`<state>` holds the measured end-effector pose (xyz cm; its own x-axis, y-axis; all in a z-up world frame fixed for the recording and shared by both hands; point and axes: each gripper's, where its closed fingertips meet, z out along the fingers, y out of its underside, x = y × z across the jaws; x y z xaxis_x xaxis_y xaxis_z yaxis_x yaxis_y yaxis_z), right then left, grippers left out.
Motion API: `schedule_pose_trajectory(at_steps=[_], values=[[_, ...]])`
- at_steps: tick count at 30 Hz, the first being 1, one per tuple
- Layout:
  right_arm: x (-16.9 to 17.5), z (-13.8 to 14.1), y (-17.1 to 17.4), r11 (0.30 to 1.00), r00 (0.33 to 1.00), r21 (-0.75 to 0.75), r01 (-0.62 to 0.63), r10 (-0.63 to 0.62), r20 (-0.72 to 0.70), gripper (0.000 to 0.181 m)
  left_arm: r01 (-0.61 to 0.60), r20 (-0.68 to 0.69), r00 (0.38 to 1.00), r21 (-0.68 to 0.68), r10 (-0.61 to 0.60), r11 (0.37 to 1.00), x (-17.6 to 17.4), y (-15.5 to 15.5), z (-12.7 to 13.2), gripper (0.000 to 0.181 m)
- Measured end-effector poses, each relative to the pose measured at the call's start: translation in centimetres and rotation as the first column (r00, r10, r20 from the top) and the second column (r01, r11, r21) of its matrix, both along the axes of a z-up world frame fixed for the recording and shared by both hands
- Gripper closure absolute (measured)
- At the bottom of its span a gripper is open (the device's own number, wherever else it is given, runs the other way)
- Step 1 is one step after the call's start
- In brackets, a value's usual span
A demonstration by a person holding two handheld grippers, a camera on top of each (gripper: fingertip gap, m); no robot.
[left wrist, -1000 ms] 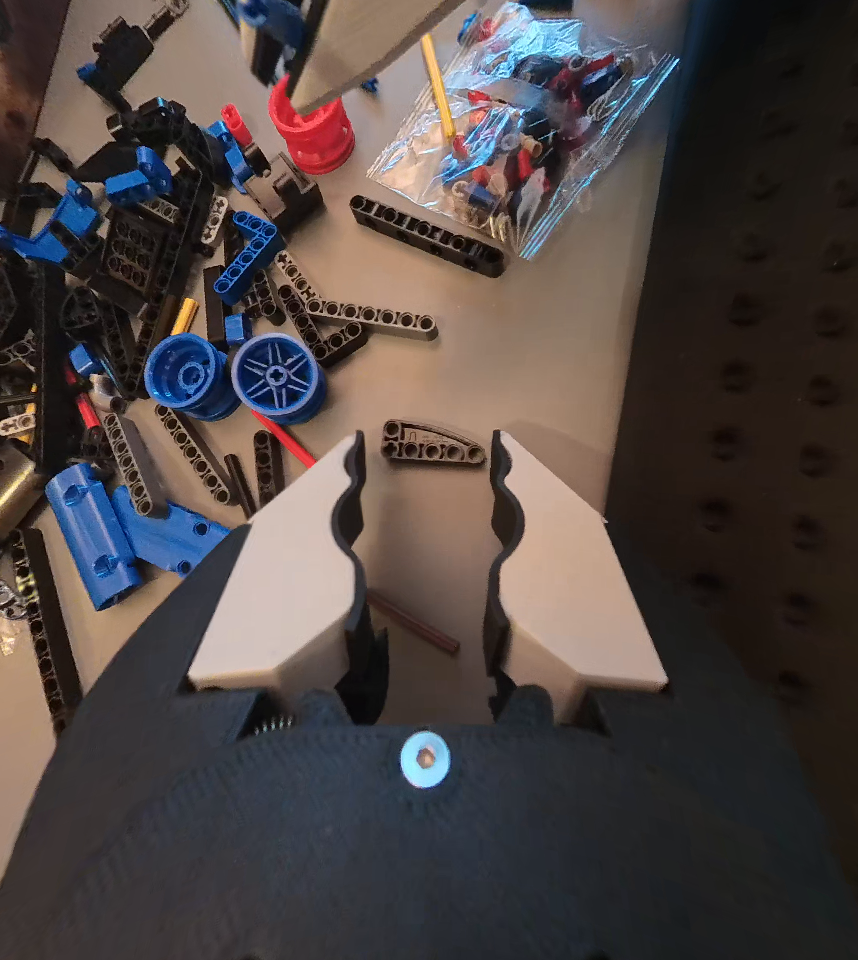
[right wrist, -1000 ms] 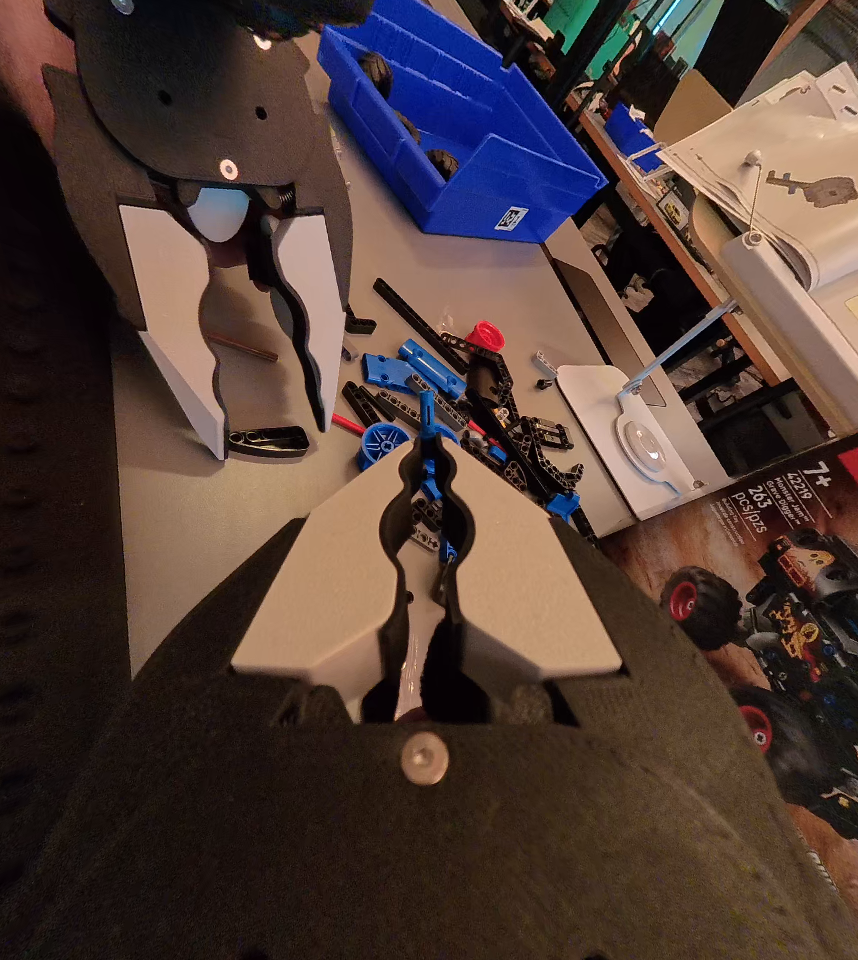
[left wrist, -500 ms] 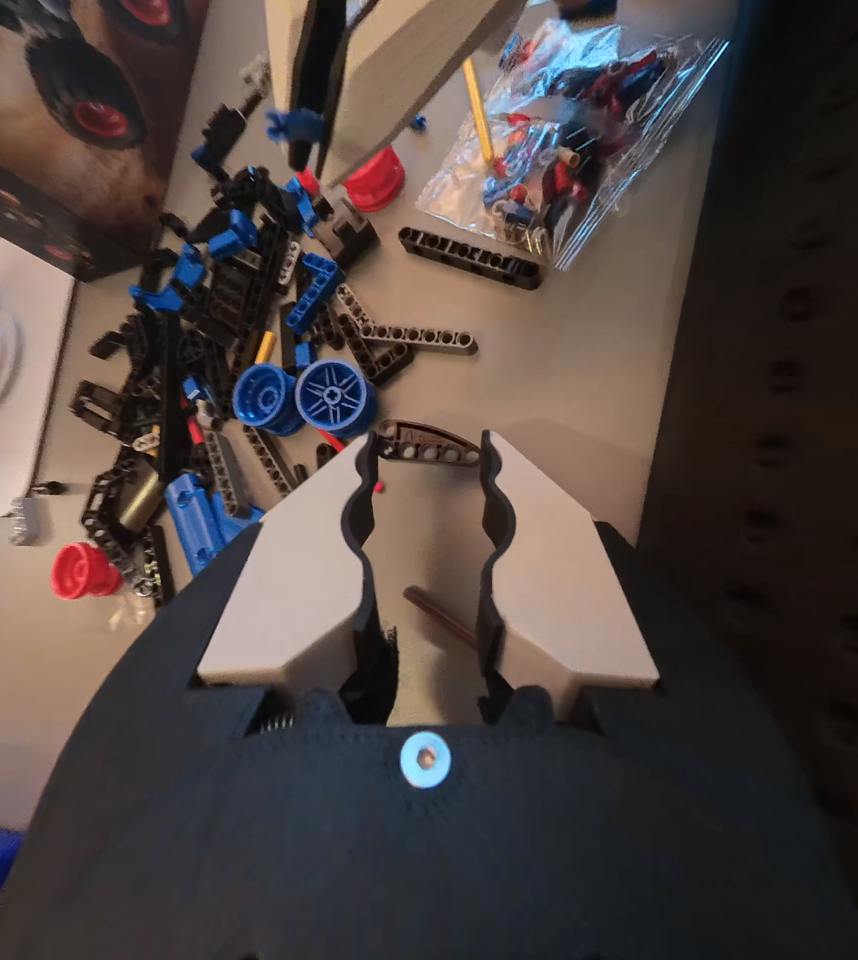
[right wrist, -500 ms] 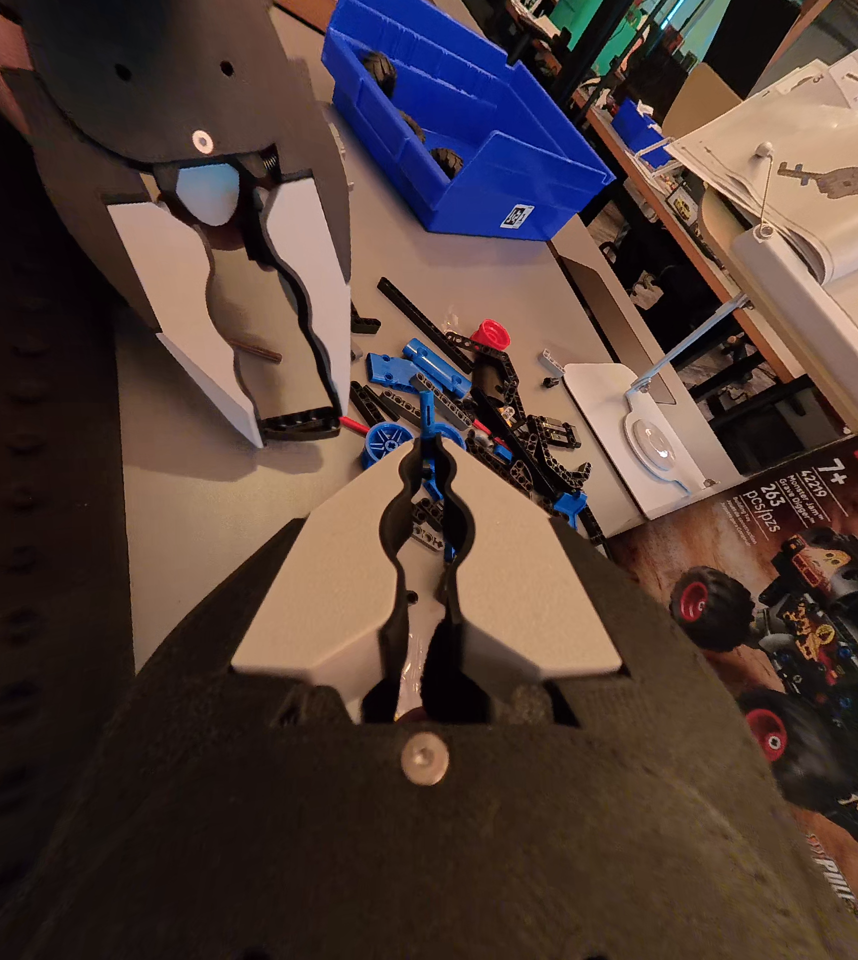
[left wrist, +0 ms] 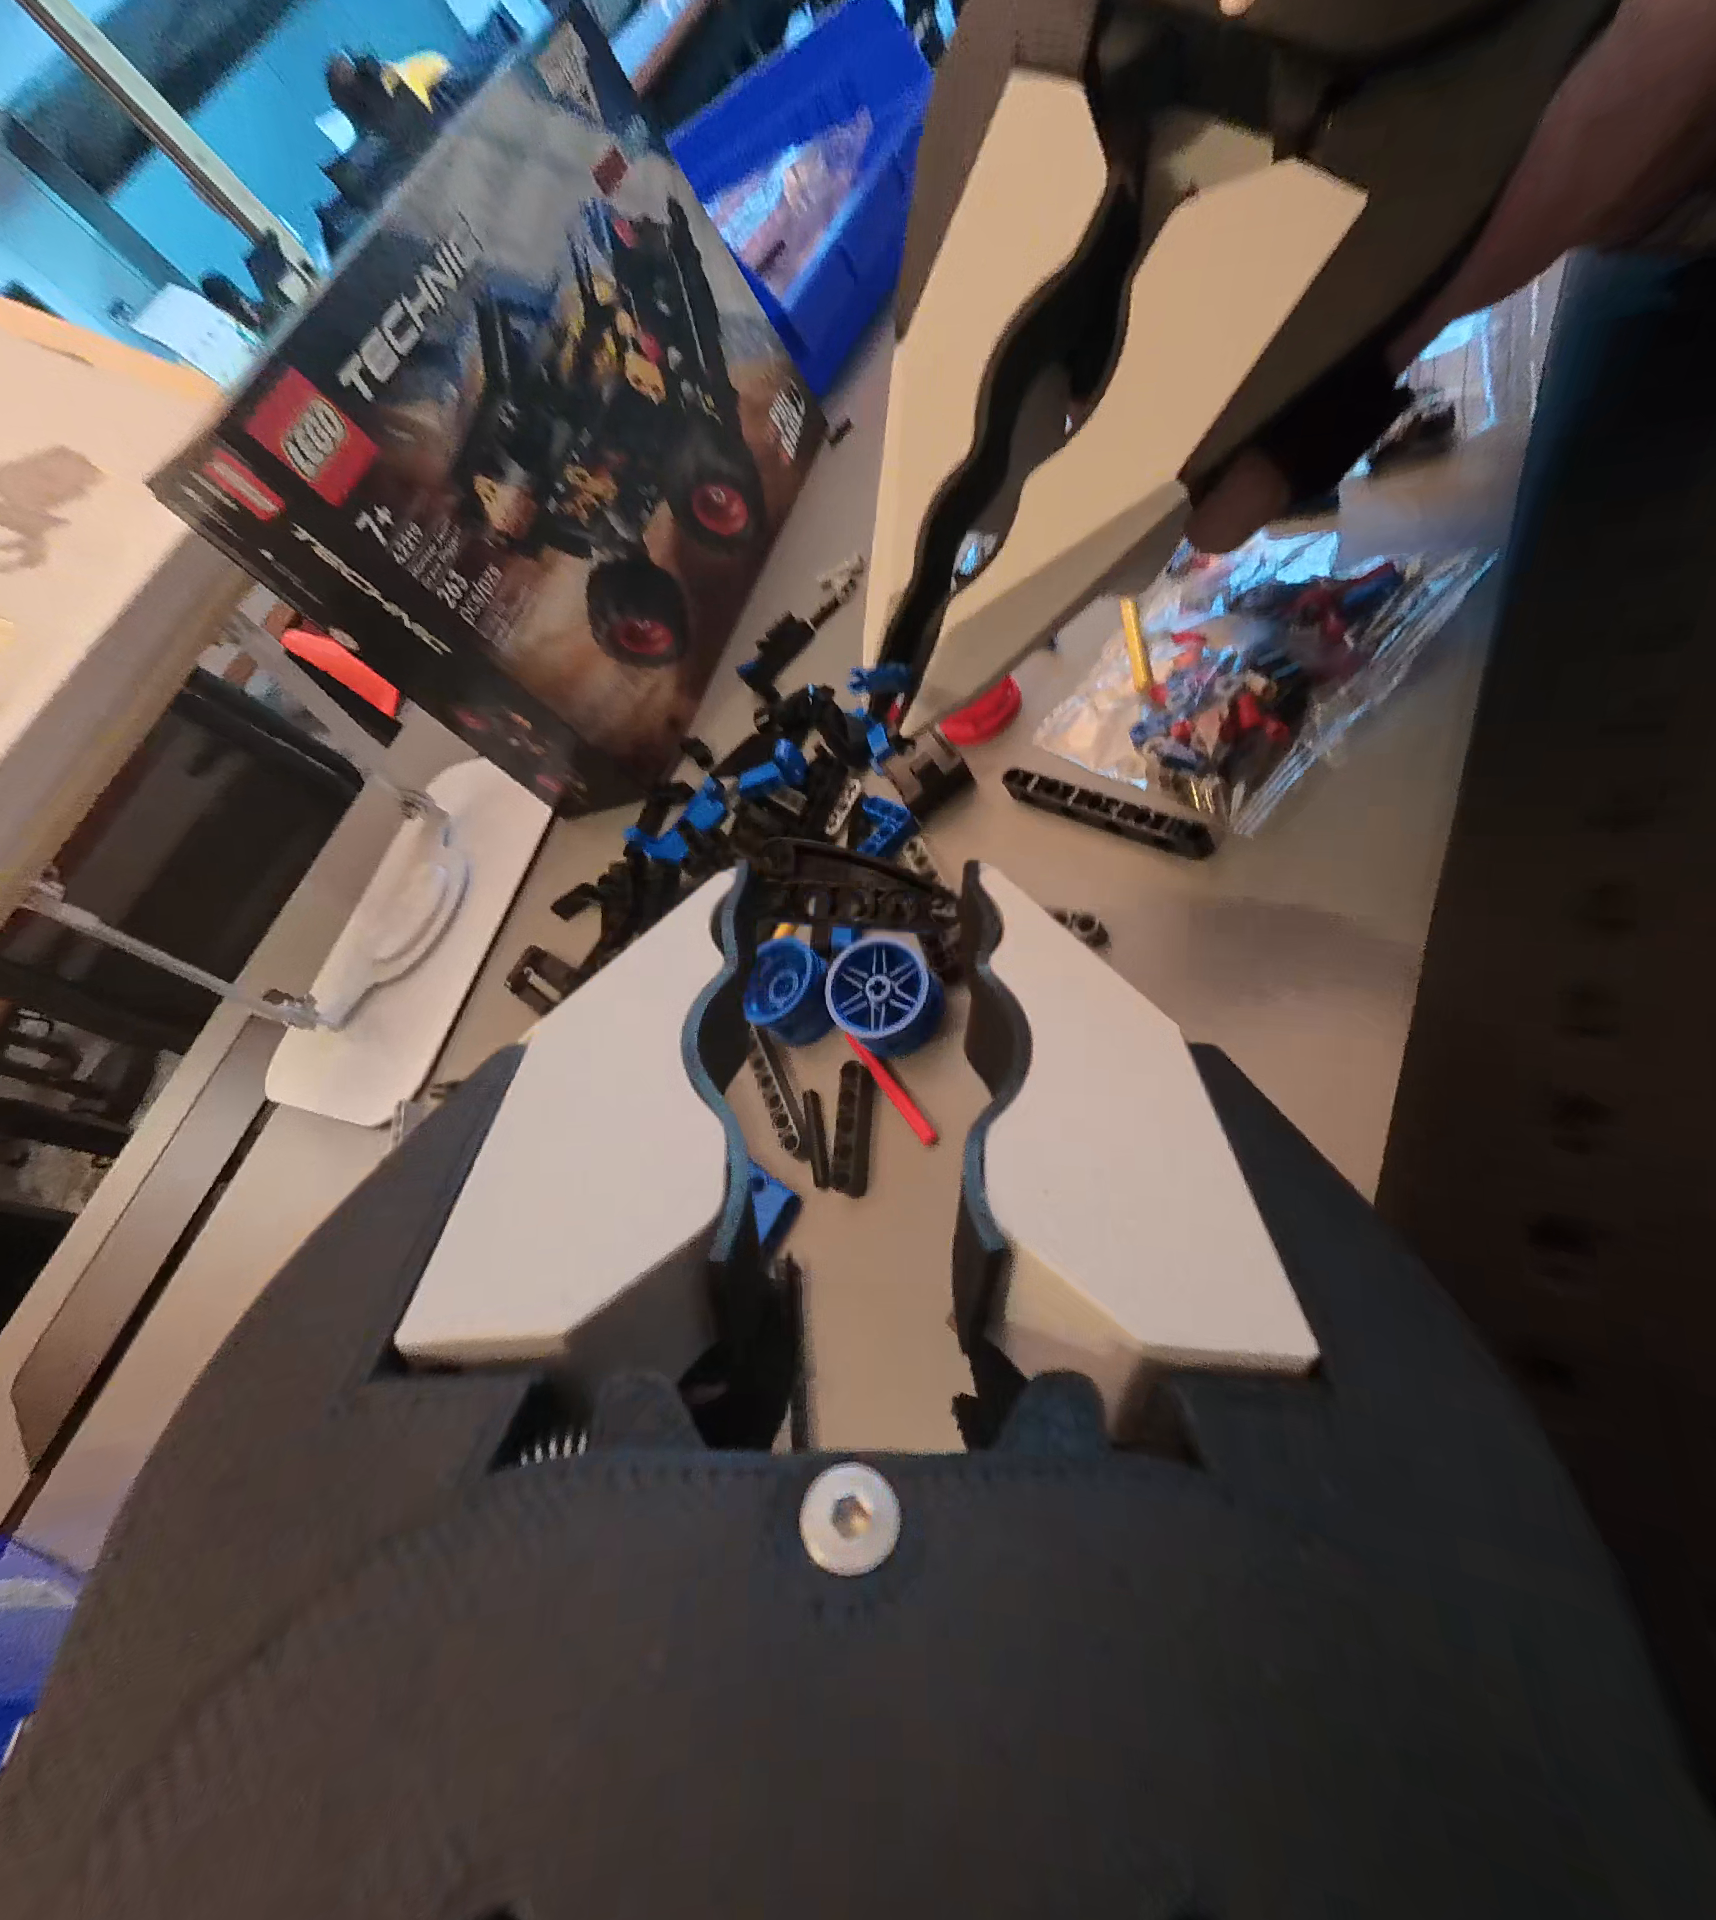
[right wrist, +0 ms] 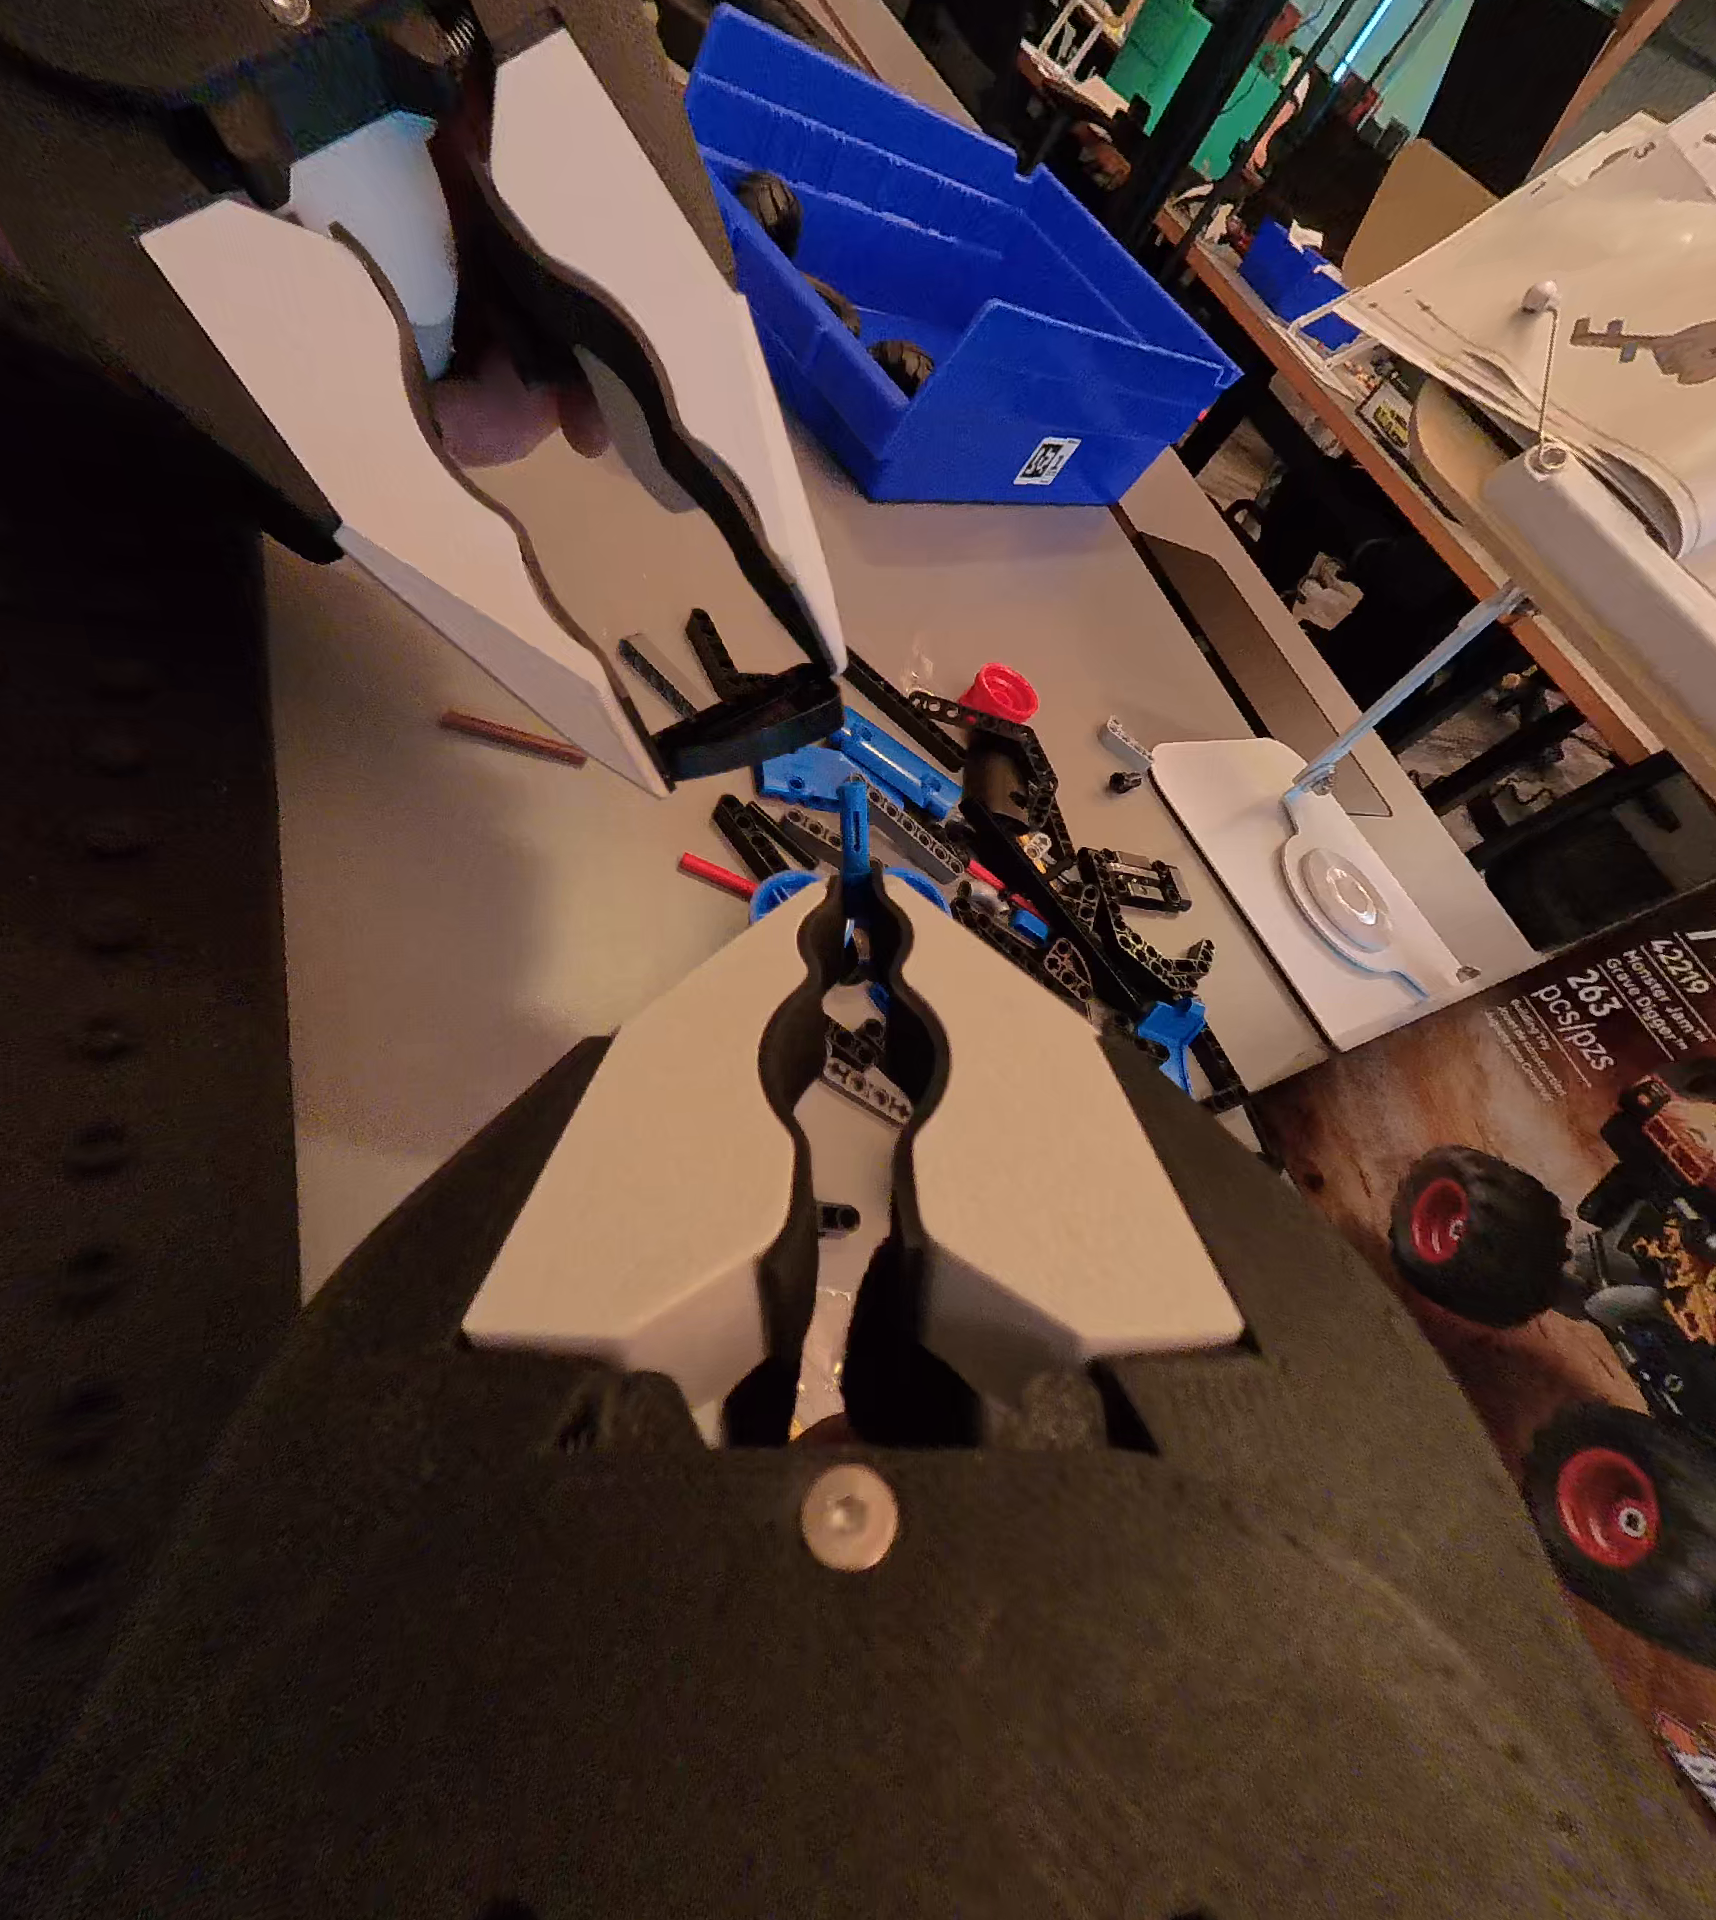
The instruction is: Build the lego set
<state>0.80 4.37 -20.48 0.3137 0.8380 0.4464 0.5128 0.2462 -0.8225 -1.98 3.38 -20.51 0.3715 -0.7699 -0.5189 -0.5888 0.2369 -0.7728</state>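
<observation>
Left wrist view: the left gripper (left wrist: 854, 899) is raised off the grey table (left wrist: 1249, 977), its fingers partly spread and pinching a black curved panel piece (left wrist: 849, 883) crosswise at their tips.
Below the gap: two blue wheel hubs (left wrist: 838, 992), a red axle (left wrist: 892, 1088) and short black beams lie on the table (seen between the fingers).
Left of it: the set's box (left wrist: 511, 499) stands tilted behind the loose pile of black and blue parts (left wrist: 729, 810).
Right of it: a clear bag of small parts (left wrist: 1238, 686) lies near a long black beam (left wrist: 1108, 812).
Right wrist view: the right gripper (right wrist: 854, 914) has its fingers pressed nearly together on a thin blue connector piece (right wrist: 852, 842), which sticks out past the tips.
Far left there: a brown axle (right wrist: 511, 736) lies alone on the table.
Behind: a blue bin (right wrist: 958, 312) holds black tyres.
</observation>
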Motion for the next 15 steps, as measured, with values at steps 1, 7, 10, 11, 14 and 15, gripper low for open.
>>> schedule_pose_trajectory(at_steps=[1,7,10,11,14,15], values=[[-0.1,0.1,-0.1,1.0,1.0,-0.001,-0.004,0.004,-0.006,0.18,0.005,0.019,1.0,0.006,-0.005,1.0,0.1,-0.1,0.3,0.144],[-0.5,0.4,-0.7,0.999,0.999,-0.013,-0.037,0.037,-0.028,0.18,0.034,0.164,0.986,0.041,-0.04,0.999,0.9,-0.6,2.7,0.145],[-0.8,0.6,-1.3,0.998,0.997,-0.014,-0.062,0.062,-0.038,0.18,0.044,0.186,0.981,0.065,-0.056,0.997,1.2,-0.7,3.3,0.145],[-0.9,0.7,-1.4,0.997,0.997,-0.014,-0.07,0.07,-0.04,0.179,0.054,0.191,0.979,0.062,-0.065,0.997,1.3,-0.8,3.3,0.145],[-1.0,0.9,-1.6,0.997,0.996,-0.009,-0.08,0.079,-0.049,0.18,0.069,0.229,0.97,0.063,-0.082,0.996,1.6,-1.1,3.8,0.145],[-1.1,0.9,-1.7,0.997,0.995,-0.012,-0.082,0.081,-0.05,0.181,0.071,0.242,0.967,0.06,-0.084,0.996,1.6,-1.1,3.9,0.145]])
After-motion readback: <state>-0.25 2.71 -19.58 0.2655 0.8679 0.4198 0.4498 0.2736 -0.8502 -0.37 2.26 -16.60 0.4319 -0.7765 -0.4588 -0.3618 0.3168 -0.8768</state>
